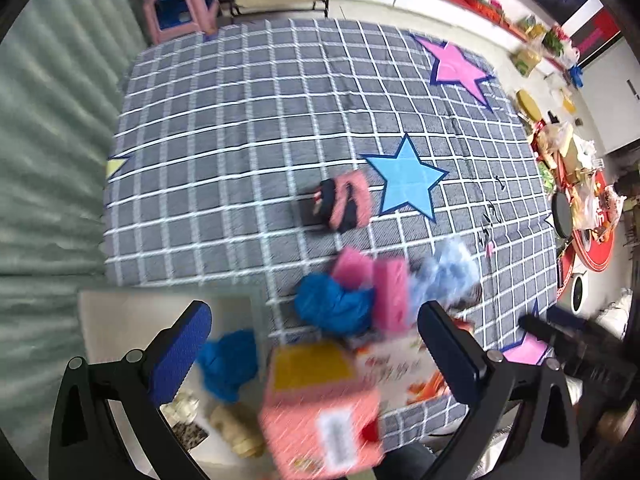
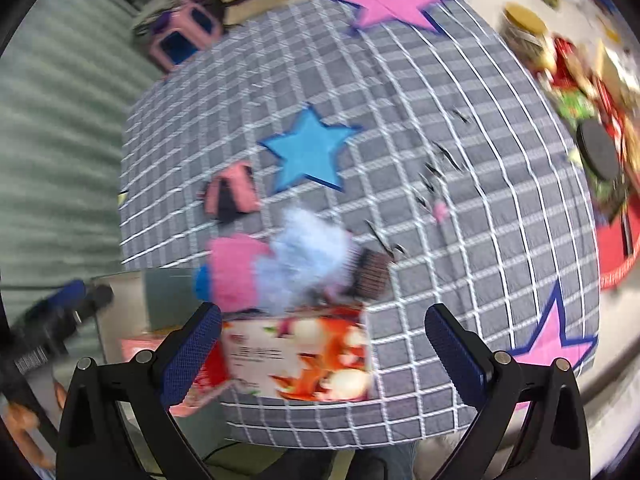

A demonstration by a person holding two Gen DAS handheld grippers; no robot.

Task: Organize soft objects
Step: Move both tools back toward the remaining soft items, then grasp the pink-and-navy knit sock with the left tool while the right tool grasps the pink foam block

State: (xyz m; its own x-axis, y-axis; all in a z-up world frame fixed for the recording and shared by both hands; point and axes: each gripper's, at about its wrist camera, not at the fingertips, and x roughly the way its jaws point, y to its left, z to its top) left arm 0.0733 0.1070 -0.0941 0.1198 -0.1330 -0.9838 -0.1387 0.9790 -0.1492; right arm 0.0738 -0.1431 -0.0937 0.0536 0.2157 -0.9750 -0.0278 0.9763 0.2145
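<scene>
Nearest in the left wrist view, the left gripper [image 1: 314, 354] hangs with its jaws spread wide and nothing between its blue ribbed pads. Under it, a pink packet [image 1: 320, 428] with a yellow panel and white label lies blurred, partly over a pale tray [image 1: 120, 312]. The tray holds a blue fluffy ball [image 1: 230, 364] and some cream-coloured lumps, too blurred to name.

The right gripper [image 2: 322, 350] is also wide open, gripping nothing; a flat printed box [image 2: 304, 356] lies below it on the checked grey quilt [image 2: 440, 160].

Just beyond sits the heap of soft things: a second blue ball [image 1: 332, 304], a pink sponge block [image 1: 390, 300] and a pale blue fluffy cloth [image 1: 444, 268], all touching. Farther off, a rolled pink-and-navy cloth [image 1: 344, 200] lies beside a blue star patch [image 1: 406, 178]. Farthest, a pink plastic stool [image 1: 178, 4] stands past the quilt's edge.
</scene>
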